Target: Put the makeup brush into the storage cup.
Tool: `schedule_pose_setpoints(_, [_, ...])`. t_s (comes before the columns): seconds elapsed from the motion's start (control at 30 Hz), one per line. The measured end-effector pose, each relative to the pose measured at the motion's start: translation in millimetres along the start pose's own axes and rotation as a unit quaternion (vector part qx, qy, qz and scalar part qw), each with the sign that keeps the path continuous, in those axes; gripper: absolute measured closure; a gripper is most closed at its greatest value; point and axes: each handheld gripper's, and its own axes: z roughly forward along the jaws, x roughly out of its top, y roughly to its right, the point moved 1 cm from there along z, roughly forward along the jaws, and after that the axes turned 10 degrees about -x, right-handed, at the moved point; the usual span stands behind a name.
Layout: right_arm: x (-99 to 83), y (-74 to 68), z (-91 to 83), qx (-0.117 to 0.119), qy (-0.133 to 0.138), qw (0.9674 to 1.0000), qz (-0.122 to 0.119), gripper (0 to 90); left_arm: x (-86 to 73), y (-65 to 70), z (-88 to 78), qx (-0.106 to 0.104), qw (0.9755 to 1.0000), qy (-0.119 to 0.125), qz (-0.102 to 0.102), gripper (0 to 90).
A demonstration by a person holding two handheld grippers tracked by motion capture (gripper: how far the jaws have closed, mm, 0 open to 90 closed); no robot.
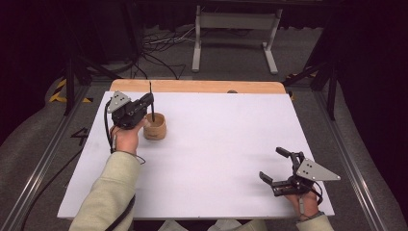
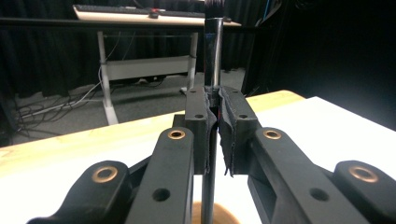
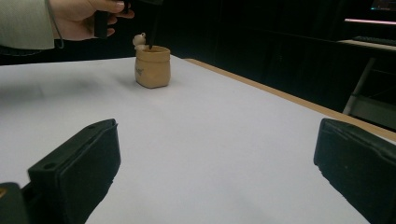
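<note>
A small tan pot (image 1: 155,127) stands on the white table (image 1: 216,144) at the left, also seen far off as the pot (image 3: 152,66) in the right gripper view. A thin black pen (image 1: 151,103) stands upright with its lower end in the pot's mouth. My left gripper (image 1: 150,102) is shut on the pen (image 2: 213,60), which rises between the pads just above the pot (image 2: 219,215). Near the table's front right corner my right gripper (image 1: 275,166) rests open, its wide-apart jaws holding nothing, as the right gripper (image 3: 224,158) view confirms.
A wooden strip (image 1: 192,86) runs along the table's far edge. Beyond it a white desk frame (image 1: 234,33) and cables (image 1: 159,53) stand on the grey floor. White tabletop stretches between the two grippers.
</note>
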Motion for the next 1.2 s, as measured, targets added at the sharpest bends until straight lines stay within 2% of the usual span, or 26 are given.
schedule_pose_setpoints(0.43, [-0.6,-0.5,1.0,0.005,0.0,1.0,0.001,0.8,-12.6,-4.6,4.4,0.0,0.9996,-0.006,-0.029,82.4])
schedule_pose_setpoints(0.57, [-0.6,-0.9,1.3,0.005,-0.001,1.0,0.0,0.8,-15.4,-6.6,4.6,0.001,0.9995,-0.008,-0.031,82.3])
schedule_pose_setpoints(0.7, [-0.5,-0.9,1.2,0.006,0.0,1.0,0.001,0.8,-18.1,-9.1,4.3,0.002,0.999,-0.012,-0.043,82.4])
schedule_pose_setpoints(0.9, [-0.6,-0.9,1.4,0.006,-0.001,1.0,0.0,0.8,-20.0,-10.3,4.2,0.006,0.9987,-0.021,-0.046,82.3])
schedule_pose_setpoints(1.07, [-0.5,-0.2,1.2,0.004,-0.001,1.0,0.001,0.8,-17.1,-8.7,5.1,0.009,0.9989,-0.032,-0.034,82.1])
schedule_pose_setpoints(1.1, [0.0,-0.7,0.9,0.004,0.0,1.0,0.002,0.8,-15.8,-8.0,4.9,0.009,0.9988,-0.036,-0.033,81.0])
schedule_pose_setpoints(1.13, [0.3,-1.0,0.5,0.004,0.0,1.0,0.001,0.8,-13.2,-6.8,4.1,0.014,0.999,-0.031,-0.028,71.1])
schedule_pose_setpoints(1.17, [0.5,-1.0,0.3,0.004,0.001,1.0,-0.001,0.8,-10.3,-5.5,3.2,0.023,0.9989,-0.031,-0.025,55.7])
schedule_pose_setpoints(1.2, [0.4,-1.0,0.2,0.004,-0.001,1.0,0.0,0.8,-6.7,-4.6,0.6,0.024,0.9989,-0.033,-0.023,43.7])
